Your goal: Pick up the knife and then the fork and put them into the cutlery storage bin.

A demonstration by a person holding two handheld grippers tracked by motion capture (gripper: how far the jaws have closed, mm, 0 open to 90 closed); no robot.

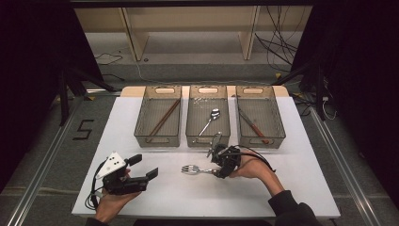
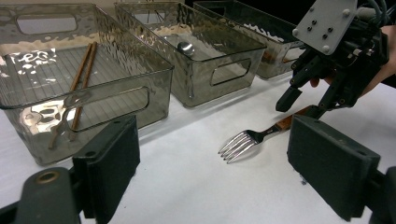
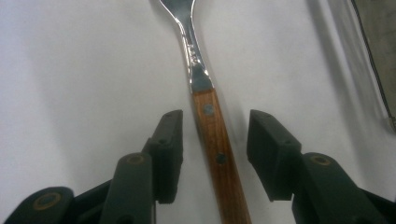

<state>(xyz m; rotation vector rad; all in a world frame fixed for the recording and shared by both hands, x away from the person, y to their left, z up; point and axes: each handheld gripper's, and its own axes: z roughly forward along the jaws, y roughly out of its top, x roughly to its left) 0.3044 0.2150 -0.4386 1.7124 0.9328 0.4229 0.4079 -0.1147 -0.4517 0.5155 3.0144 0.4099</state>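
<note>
Black jaws of the right gripper (image 3: 215,154) straddle the fork (image 3: 210,135): wooden handle runs up the middle of the gap, one pad on each side, neither pad touching wood as far as the right gripper view shows. Gap is narrow-ish, partly closed, a sliver of white table (image 1: 291,188) visible on both sides of the handle, a bit more on the right. Tines point away from the fingers, out past the fingertips.

Step in hand, by my read: grasp phase of picking up the fork, pre-contact. Next move needs the jaws to finish closing square on the handle, then lift; likely bound for one of the three bins (image 1: 208,117) beyond the fingertips.

Left gripper (image 1: 136,176) sits well apart from the fork, jaws wide, nothing between them, parked on the table.
</note>
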